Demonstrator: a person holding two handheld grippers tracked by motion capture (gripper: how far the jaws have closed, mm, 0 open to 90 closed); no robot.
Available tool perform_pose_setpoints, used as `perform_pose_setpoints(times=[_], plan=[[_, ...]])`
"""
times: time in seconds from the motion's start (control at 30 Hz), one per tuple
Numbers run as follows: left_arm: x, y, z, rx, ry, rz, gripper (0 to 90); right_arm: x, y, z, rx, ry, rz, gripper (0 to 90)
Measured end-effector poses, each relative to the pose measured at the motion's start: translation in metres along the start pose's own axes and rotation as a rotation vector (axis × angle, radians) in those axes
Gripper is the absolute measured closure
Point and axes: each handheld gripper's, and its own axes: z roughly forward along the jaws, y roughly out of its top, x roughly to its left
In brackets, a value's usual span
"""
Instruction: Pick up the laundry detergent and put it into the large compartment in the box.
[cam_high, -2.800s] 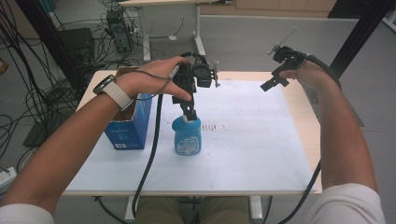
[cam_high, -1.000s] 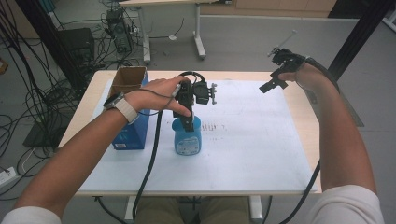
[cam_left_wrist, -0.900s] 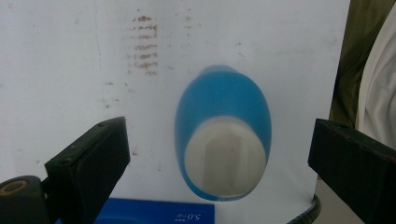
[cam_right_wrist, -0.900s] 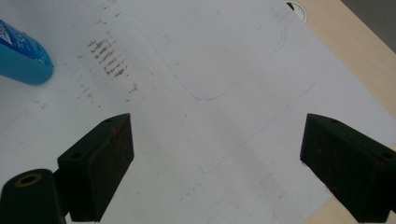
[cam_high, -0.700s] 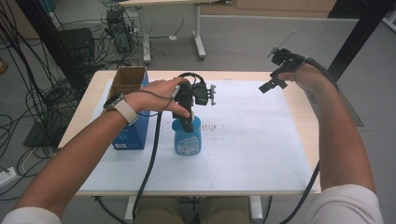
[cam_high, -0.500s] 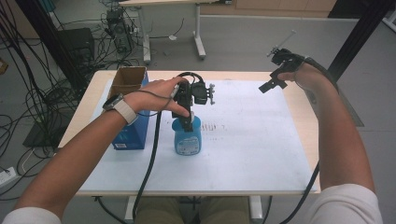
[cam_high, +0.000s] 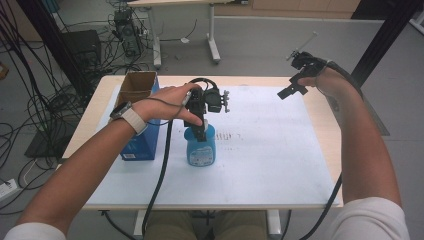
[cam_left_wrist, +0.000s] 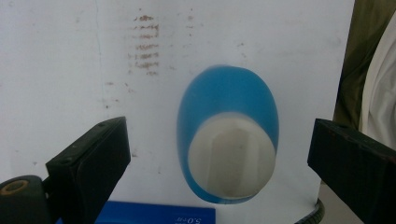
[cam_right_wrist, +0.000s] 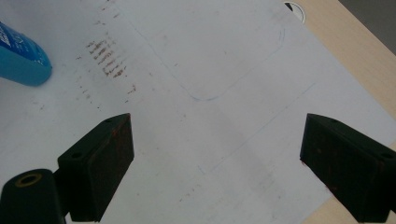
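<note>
A blue bottle (cam_high: 201, 150) with a white cap stands upright on the white mat (cam_high: 270, 150). My left gripper (cam_high: 200, 131) points straight down over it. In the left gripper view its jaws stand wide apart on either side of the white cap (cam_left_wrist: 231, 163), touching nothing, so the left gripper (cam_left_wrist: 219, 165) is open. My right gripper (cam_high: 289, 91) is held up over the far right of the table. It is open too, and the right gripper (cam_right_wrist: 215, 172) has bare mat between its jaws. The bottle (cam_right_wrist: 21, 58) lies off to the upper left there.
A blue box (cam_high: 142, 125) with an open cardboard top stands just left of the bottle, under my left wrist. Brown smudges (cam_high: 231, 136) mark the mat right of the bottle. The wooden table edge (cam_right_wrist: 345, 51) runs beyond the mat. Cables hang off the front edge.
Since 2.8 s ago my left gripper has come down over the bottle's cap and drawn back a little toward me. Over the last second it has barely moved. The right gripper has stayed put.
</note>
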Motion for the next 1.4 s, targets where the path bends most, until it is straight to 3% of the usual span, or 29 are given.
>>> perform_pose_setpoints(times=[1.4], plan=[[-0.0005,-0.0055,0.0020,0.002,0.012,-0.011,6.2,-0.0007,-0.0013,-0.0003,0.005,-0.001,0.006,9.8]])
